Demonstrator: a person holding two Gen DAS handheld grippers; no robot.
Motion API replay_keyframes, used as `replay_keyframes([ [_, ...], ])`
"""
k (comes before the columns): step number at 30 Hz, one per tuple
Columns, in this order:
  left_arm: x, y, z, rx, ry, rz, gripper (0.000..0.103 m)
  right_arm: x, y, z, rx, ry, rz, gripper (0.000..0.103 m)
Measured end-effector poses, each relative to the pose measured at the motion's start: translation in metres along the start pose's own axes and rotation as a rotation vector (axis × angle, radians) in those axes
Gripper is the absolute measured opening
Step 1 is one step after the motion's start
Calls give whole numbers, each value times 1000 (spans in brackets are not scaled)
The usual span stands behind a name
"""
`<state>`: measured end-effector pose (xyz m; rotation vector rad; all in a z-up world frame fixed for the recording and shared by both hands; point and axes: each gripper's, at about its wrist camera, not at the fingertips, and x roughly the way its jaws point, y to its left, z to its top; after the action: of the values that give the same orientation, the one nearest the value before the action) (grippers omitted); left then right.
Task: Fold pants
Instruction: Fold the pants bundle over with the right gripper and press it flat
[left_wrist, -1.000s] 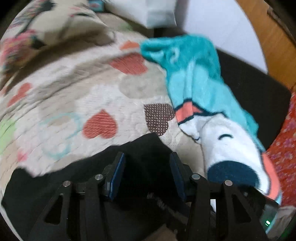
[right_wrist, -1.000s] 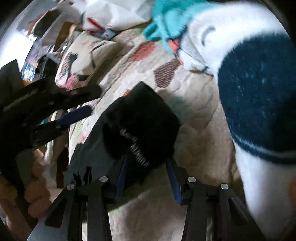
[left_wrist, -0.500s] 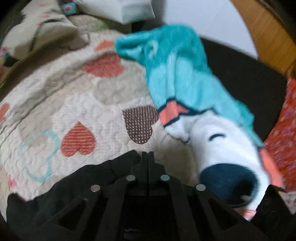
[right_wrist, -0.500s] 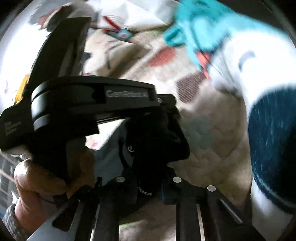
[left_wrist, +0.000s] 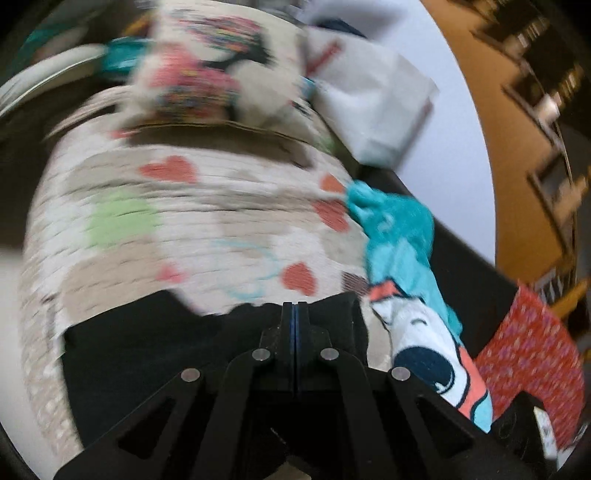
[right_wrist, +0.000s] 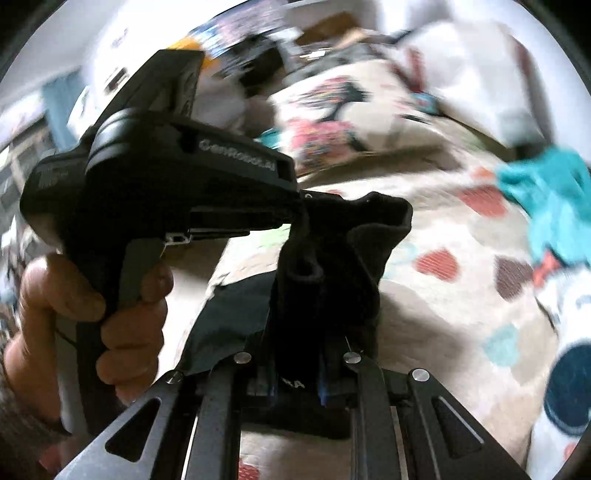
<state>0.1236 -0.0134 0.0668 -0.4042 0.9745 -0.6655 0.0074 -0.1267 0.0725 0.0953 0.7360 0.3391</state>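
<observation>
The black pants (left_wrist: 147, 343) lie on a heart-patterned quilt (left_wrist: 192, 229). My left gripper (left_wrist: 295, 314) is shut on the pants' upper edge, jaws pressed together. In the right wrist view my right gripper (right_wrist: 297, 369) is shut on a bunched fold of the black pants (right_wrist: 332, 266), lifted off the quilt (right_wrist: 443, 314). The left gripper's body (right_wrist: 166, 177) and the hand holding it are close on the left, gripping the same raised cloth.
A teal, white and orange plush blanket (left_wrist: 402, 266) lies at the right on the quilt, also in the right wrist view (right_wrist: 546, 206). A patterned pillow (left_wrist: 207, 77) and a white bag (left_wrist: 373, 99) sit at the back. Red floral cloth (left_wrist: 532, 362) is at the right.
Both grippers closed on the pants from open a second ago. Both have since lifted the cloth and swung away from the plush blanket, now farther right.
</observation>
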Motion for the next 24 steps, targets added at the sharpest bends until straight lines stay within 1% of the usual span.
replay_keyframes([
  [2, -18, 32, -5, -84, -40, -7, 0, 18, 26, -2, -86, 33, -2, 17],
  [6, -52, 98, -21, -271, -125, -23, 0, 53, 62, -17, -201, 106, -19, 17],
  [9, -68, 137, -36, -383, -173, -23, 0, 72, 80, -32, -278, 132, -63, 18],
  [12, -74, 166, -51, -471, -209, -40, 0, 77, 95, -40, -332, 131, -96, 18],
  [14, -75, 181, -60, -517, -220, -49, 0, 73, 101, -40, -359, 115, -101, 18],
  [17, -77, 191, -67, -563, -221, -58, 0, 64, 108, -37, -393, 76, -116, 17],
  [19, -82, 194, -68, -572, -243, -49, 0, 58, 116, -37, -427, 56, -114, 17],
  [20, -85, 194, -67, -563, -256, -33, 0, 56, 122, -39, -449, 51, -110, 17],
  [22, -89, 194, -66, -549, -270, -8, 2, 57, 134, -43, -494, 51, -100, 17],
  [23, -91, 194, -66, -547, -275, -3, 4, 61, 140, -46, -519, 63, -94, 17],
  [24, -91, 196, -67, -553, -280, -6, 5, 69, 145, -50, -546, 93, -86, 21],
])
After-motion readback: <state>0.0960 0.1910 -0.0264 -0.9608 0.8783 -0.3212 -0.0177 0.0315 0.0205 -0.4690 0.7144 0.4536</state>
